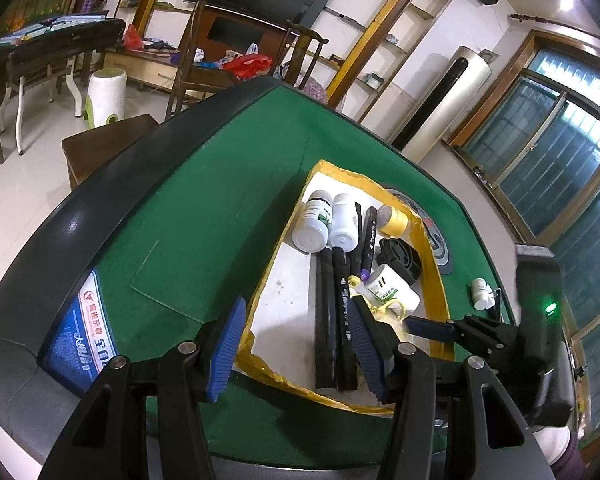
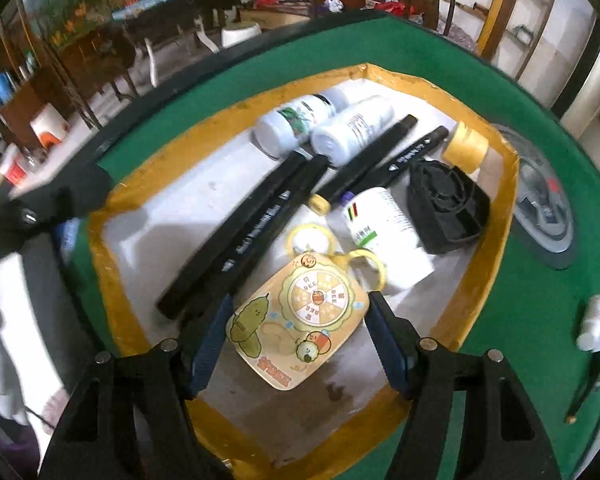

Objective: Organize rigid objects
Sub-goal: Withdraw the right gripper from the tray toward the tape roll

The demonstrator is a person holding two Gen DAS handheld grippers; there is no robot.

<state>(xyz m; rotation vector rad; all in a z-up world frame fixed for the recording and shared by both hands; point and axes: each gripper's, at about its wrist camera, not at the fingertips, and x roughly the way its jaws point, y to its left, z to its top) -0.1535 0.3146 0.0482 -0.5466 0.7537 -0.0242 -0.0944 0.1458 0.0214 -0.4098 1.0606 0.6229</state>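
The left black two-finger gripper with ribbed blue pads (image 1: 296, 350) tilts downward, jaws parted and empty. The right black two-finger gripper with dark blue pads (image 2: 298, 338) points steeply down, jaws apart.

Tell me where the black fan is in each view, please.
Left wrist: the fan lies right of centre, inside the tray, near its right wall.
Right wrist: the fan lies right of centre, against the tray's far-right side.
Shared landmark: the yellow tape roll just beyond it.

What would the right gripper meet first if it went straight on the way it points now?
Probably the cartoon-printed scissors lying in the tray, which sit between the open jaws of the right gripper; depth is unclear.
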